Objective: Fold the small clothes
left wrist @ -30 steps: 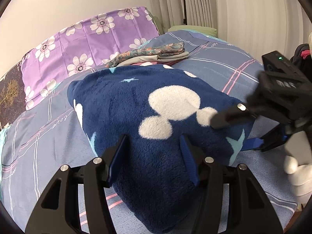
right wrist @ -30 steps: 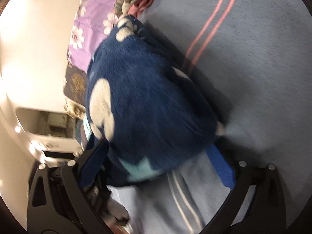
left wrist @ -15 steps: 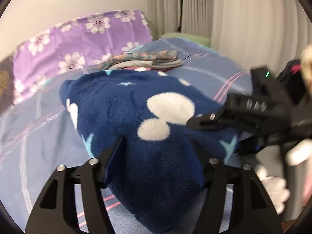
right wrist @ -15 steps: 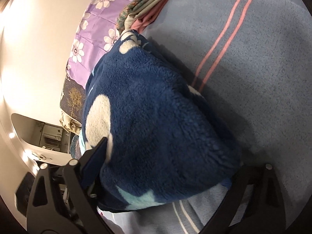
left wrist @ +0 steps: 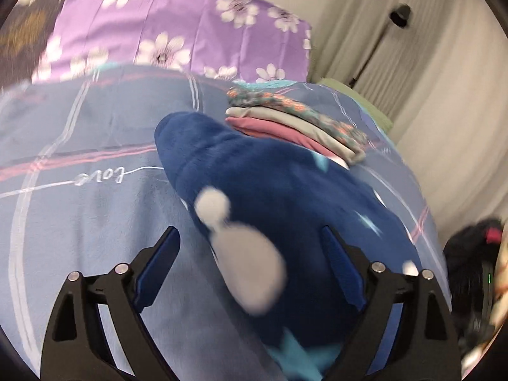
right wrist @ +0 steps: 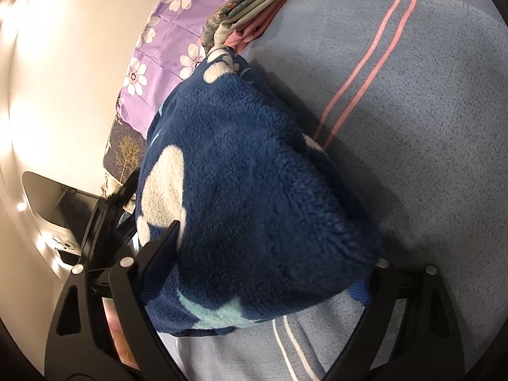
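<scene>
A folded navy fleece garment (left wrist: 270, 184) with white mouse-head shapes lies on the blue bedspread (left wrist: 79, 206). My left gripper (left wrist: 250, 254) straddles its near end and its jaws are opening. The left pad stands clear over the bedspread and the right pad sits beside the fleece. In the right wrist view the fleece (right wrist: 254, 174) fills the gap of my right gripper (right wrist: 263, 270). Its jaws are closing, the left pad is pressed into the pile, and the right pad is mostly hidden under it. The left gripper's black body (right wrist: 108, 209) shows beyond the fleece.
A stack of folded clothes (left wrist: 292, 120) lies just behind the fleece, touching its far end (right wrist: 241, 12). A purple flowered pillow (left wrist: 177, 25) lines the head of the bed. Curtains (left wrist: 428, 79) and a dark bag (left wrist: 470, 254) are at the right.
My left gripper swung left around the fleece, rolled, and its jaws spread much wider. The right gripper dropped out of its view. The right jaws narrowed a little as fleece filled them.
</scene>
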A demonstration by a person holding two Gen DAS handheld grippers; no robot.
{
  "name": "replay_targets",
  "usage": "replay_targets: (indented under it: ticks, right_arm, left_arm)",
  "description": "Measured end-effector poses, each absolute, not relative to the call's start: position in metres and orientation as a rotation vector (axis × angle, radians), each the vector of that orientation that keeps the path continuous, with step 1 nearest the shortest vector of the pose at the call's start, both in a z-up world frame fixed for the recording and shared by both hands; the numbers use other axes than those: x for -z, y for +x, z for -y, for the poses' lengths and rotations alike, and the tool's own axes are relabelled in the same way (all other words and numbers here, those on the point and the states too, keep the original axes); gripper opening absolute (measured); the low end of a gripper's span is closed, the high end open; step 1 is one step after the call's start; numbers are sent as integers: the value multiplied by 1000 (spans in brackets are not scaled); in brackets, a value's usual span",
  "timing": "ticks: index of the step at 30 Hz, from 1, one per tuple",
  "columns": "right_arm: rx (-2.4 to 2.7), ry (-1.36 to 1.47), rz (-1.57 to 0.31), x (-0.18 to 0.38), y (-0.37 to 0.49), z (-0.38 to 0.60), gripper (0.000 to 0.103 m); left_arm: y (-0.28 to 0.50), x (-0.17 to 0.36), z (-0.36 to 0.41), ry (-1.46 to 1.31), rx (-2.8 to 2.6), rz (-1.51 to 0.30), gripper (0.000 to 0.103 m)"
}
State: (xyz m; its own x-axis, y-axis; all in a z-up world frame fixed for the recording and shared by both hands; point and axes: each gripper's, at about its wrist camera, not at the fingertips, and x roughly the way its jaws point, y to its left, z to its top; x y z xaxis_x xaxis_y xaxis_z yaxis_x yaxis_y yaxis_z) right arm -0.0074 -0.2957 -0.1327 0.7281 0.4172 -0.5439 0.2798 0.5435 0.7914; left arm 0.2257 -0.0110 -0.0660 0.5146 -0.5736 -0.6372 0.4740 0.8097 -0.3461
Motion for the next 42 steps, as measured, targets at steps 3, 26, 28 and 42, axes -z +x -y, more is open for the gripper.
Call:
replay_targets:
  ticks: [3,26,28,42]
  right_arm:
    - [-93,1021,-790,132,-8,296,91]
    - [-80,910,-777,120,-5,287,75]
    - [-87,855,-770,109,-9,286,67]
    - [-265,443,-666,15,54,241,57]
  left_arm:
    - [260,87,15,-228,665,-882,100]
    - [284,97,47,-183,837,-849,61]
    - [277,86,42,-182,834,-821,57]
    - [239,-9,-54,-194,671,-597,56]
